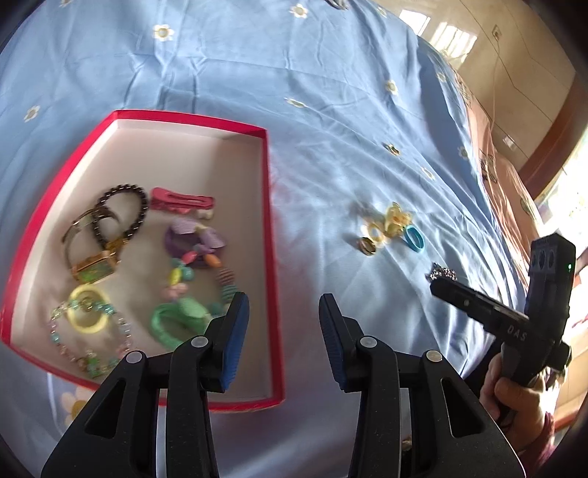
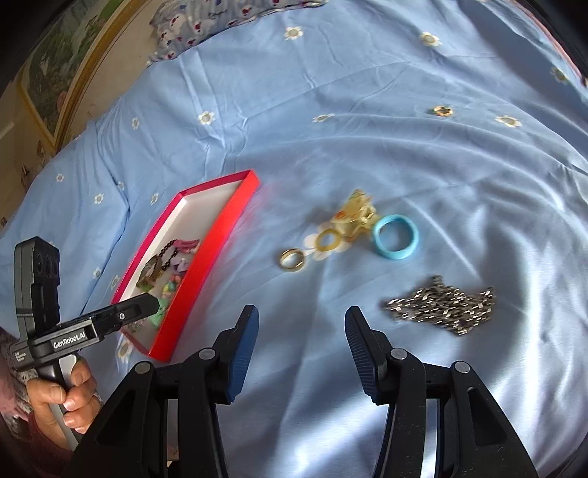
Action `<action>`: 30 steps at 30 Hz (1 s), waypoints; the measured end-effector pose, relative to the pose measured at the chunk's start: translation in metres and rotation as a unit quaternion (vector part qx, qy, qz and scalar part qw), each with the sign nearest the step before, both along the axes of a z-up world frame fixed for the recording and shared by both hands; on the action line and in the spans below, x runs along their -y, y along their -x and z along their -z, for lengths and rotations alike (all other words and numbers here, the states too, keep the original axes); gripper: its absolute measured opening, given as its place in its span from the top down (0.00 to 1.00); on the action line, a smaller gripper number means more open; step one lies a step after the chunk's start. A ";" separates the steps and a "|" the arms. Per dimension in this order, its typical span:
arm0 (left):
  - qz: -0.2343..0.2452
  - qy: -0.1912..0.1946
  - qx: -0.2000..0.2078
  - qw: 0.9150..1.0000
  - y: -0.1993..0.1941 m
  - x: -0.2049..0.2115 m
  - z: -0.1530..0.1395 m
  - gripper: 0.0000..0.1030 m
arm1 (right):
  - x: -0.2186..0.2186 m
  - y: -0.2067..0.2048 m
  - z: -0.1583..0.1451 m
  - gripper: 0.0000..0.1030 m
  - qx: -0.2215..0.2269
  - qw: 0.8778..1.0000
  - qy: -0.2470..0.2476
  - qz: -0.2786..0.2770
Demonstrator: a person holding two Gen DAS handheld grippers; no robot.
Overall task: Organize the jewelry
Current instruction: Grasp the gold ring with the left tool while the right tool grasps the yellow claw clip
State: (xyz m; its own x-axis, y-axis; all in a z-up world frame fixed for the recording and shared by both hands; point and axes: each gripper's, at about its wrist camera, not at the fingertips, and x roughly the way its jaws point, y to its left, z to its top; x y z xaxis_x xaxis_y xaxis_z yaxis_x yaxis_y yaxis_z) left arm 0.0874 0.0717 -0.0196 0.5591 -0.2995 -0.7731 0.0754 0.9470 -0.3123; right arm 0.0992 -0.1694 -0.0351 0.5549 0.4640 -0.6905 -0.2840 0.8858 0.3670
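We log both claws as open and empty. The left claw hangs over the right-hand wall of the red box, one pad above the box floor, the other above the bed sheet. The right claw hangs over bare sheet, with the silver chain just beside its right pad.

Box contents, left wrist view: dark bead bracelet, gold watch, pink clip, purple piece, string of coloured beads, yellow ring, green clip, pale bead chain. We cannot tell where some items part from one another; blur and overlap mix them.

Loose on the sheet between box and chain: gold ring, flat yellow ring, gold clasp piece, blue ring. A further small gold ring lies well apart, far up the sheet.

From the right wrist, the left claw's body hides the box's near corner. We see a hand on each handle. A patterned pillow lies at the head of the bed.
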 end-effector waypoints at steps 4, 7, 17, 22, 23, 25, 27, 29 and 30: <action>0.015 -0.007 -0.002 1.000 -0.007 0.013 0.000 0.59 | 0.012 -0.006 -0.003 0.50 0.005 1.000 -0.002 0.013; 0.026 -0.013 -0.002 1.000 -0.013 0.024 0.001 0.57 | 0.019 -0.010 -0.005 0.50 0.008 1.000 -0.005 0.020; 0.067 -0.027 -0.006 0.997 -0.038 0.059 0.004 0.54 | 0.023 -0.035 -0.016 0.53 0.025 0.999 -0.003 0.030; 0.080 -0.031 -0.009 0.996 -0.056 0.073 0.009 0.52 | 0.019 -0.056 -0.014 0.61 0.022 0.999 -0.002 0.033; 0.082 -0.032 -0.010 0.996 -0.060 0.076 0.011 0.52 | 0.018 -0.062 -0.012 0.63 0.018 0.999 -0.002 0.033; 0.086 -0.033 -0.013 0.996 -0.068 0.081 0.013 0.51 | 0.018 -0.070 -0.008 0.65 0.012 0.999 -0.002 0.034; 0.090 -0.036 -0.013 0.995 -0.075 0.086 0.017 0.50 | 0.017 -0.078 -0.004 0.67 0.006 0.999 -0.003 0.034; 0.094 -0.042 -0.017 0.995 -0.082 0.092 0.022 0.50 | 0.015 -0.083 0.000 0.73 0.002 0.999 0.000 0.033; 0.096 -0.042 -0.018 0.994 -0.084 0.094 0.024 0.50 | 0.015 -0.087 0.003 0.74 -0.002 0.999 0.001 0.034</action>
State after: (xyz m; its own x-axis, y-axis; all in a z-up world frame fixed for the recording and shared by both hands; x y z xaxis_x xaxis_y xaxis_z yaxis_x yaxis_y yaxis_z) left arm 0.1710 -0.0225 -0.0434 0.4688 -0.3306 -0.8191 0.2467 0.9394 -0.2380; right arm 0.1858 -0.1842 -0.0383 0.5818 0.4239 -0.6941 -0.2215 0.9038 0.3662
